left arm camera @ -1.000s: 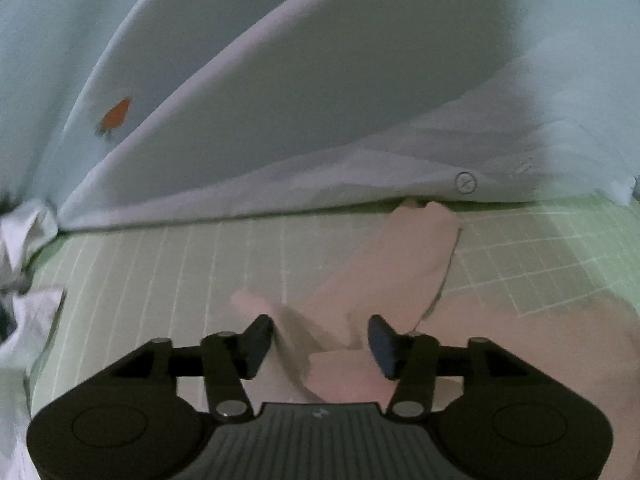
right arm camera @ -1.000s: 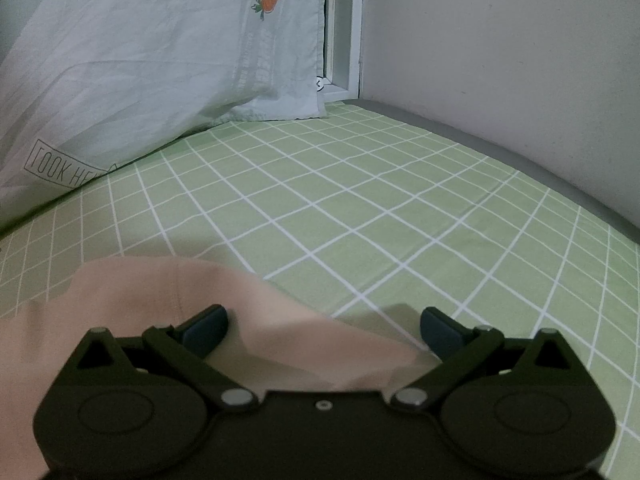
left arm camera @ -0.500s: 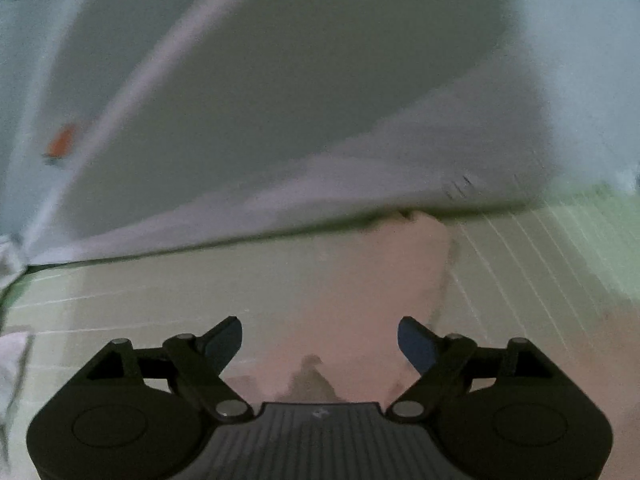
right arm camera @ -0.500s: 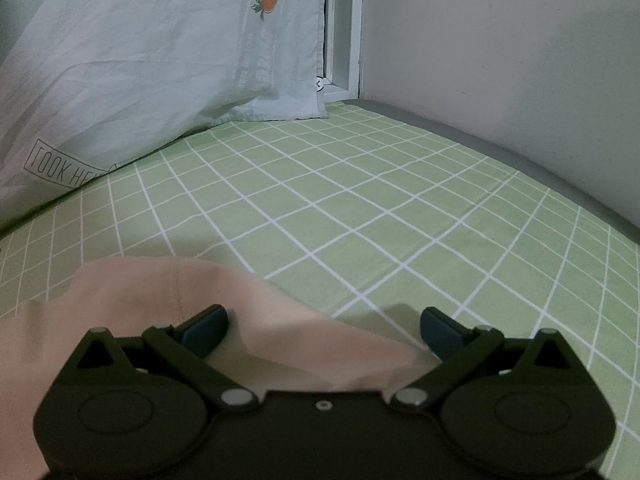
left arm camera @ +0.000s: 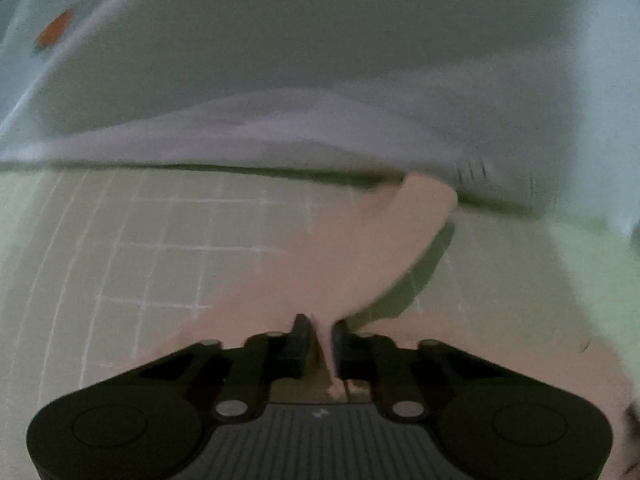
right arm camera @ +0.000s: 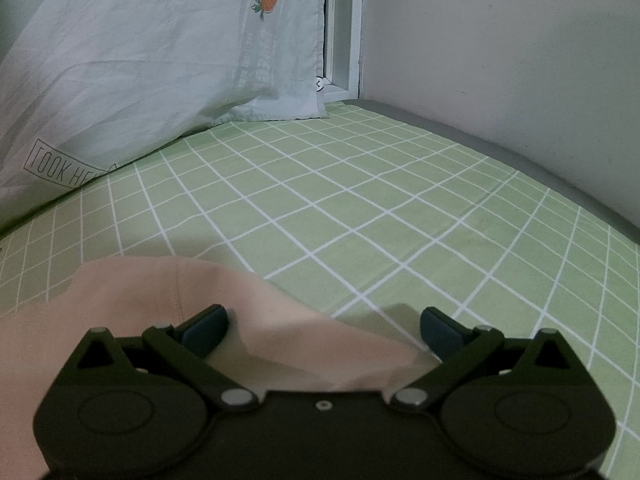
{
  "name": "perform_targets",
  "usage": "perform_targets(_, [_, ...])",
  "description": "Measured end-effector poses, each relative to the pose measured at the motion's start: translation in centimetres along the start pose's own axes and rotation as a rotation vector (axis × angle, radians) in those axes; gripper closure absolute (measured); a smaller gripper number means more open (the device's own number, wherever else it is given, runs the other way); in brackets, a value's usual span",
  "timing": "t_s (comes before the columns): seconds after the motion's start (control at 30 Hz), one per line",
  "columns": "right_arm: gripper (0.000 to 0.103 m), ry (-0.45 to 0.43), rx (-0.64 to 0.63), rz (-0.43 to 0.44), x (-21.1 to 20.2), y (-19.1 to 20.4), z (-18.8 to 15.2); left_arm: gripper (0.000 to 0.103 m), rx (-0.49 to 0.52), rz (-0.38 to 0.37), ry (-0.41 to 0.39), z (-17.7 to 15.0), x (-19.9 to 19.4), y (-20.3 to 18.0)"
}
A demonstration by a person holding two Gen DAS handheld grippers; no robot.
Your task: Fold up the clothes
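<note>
A pale pink garment (left arm camera: 340, 264) lies on the green checked bed sheet (left arm camera: 120, 240), with one long part reaching toward the bedding behind. My left gripper (left arm camera: 320, 326) is closing its jaws, and a raised fold of the pink cloth is pinched between its pads. The left wrist view is blurred by motion. In the right wrist view another edge of the pink garment (right arm camera: 132, 300) lies under my right gripper (right arm camera: 324, 320), which stands wide open and holds nothing. Its left finger (right arm camera: 206, 328) is over the cloth and its right finger is over bare sheet.
Pale blue bedding (right arm camera: 120, 60) with a carrot print and lettering is heaped along the back of the bed and fills the top of the left wrist view (left arm camera: 320, 60). A white wall (right arm camera: 500, 40) and a window frame (right arm camera: 344, 40) bound the bed on the right.
The left gripper opened wide, dropped closer to the garment, then closed on a fold of pink cloth. The right gripper has not moved.
</note>
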State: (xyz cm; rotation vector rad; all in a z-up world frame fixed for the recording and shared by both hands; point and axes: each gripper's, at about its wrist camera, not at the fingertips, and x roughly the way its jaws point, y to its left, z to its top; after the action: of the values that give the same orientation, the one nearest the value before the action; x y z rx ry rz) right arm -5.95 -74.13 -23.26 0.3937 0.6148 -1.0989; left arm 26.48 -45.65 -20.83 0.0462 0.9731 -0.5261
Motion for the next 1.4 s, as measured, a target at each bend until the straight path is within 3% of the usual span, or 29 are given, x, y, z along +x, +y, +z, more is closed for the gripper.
perform_targets(0.07, [0.000, 0.000, 0.000, -0.001, 0.0, 0.0, 0.0, 0.095, -0.097, -0.018, -0.037, 0.2, -2.1, 1.7])
perform_targets(0.2, [0.000, 0.001, -0.001, 0.001, 0.0, 0.0, 0.0, 0.095, -0.096, 0.122, -0.176, -0.4, -7.7, 4.8])
perform_targets(0.33, [0.000, 0.001, -0.001, 0.000, -0.1, 0.0, 0.0, 0.096, -0.212, 0.231, -0.209, -2.3, -12.5, 9.7])
perform_targets(0.47, [0.000, 0.004, -0.003, 0.002, -0.1, 0.0, -0.1, 0.095, -0.287, 0.417, -0.168, -6.7, -16.1, 14.5])
perform_targets(0.6, [0.000, 0.004, -0.011, 0.003, -0.2, 0.1, -0.1, 0.095, -0.451, 0.436, -0.075, -12.2, -18.2, 18.6])
perform_targets(0.77, [0.000, 0.002, -0.048, 0.020, -0.8, 0.7, -0.4, 0.087, -0.555, 0.551, 0.027, -16.7, -20.5, 21.2])
perform_targets(0.83, [0.000, 0.004, -0.076, 0.046, -1.2, 1.1, -0.5, 0.085, -0.579, 0.525, -0.002, -16.8, -21.6, 21.6])
perform_targets(0.9, [0.000, 0.018, -0.126, 0.077, -1.5, 1.6, -0.4, 0.082, -0.538, 0.504, -0.041, -16.3, -22.3, 20.8])
perform_targets(0.97, [0.000, 0.047, -0.171, 0.091, -1.5, 1.9, 0.3, 0.070, -0.466, 0.475, -0.071, -15.3, -22.3, 19.5])
perform_targets(1.03, [0.000, 0.074, -0.182, 0.149, -1.4, 1.9, 1.2, 0.056, -0.367, 0.403, -0.085, -14.0, -21.7, 17.1])
perform_targets(1.2, [0.000, 0.057, -0.232, 0.279, -1.6, 2.8, 2.7, 0.041, -0.130, 0.153, -0.055, -10.4, -17.2, 11.4])
perform_targets(1.33, [0.000, 0.095, -0.266, 0.375, 0.1, 3.8, 3.5, 0.037, 0.021, -0.082, -0.007, -7.6, -11.2, 6.4])
perform_targets(1.4, [0.008, 0.144, -0.312, 0.408, 1.6, 4.5, 3.8, 0.037, 0.063, -0.119, 0.014, -6.7, -8.3, 4.4])
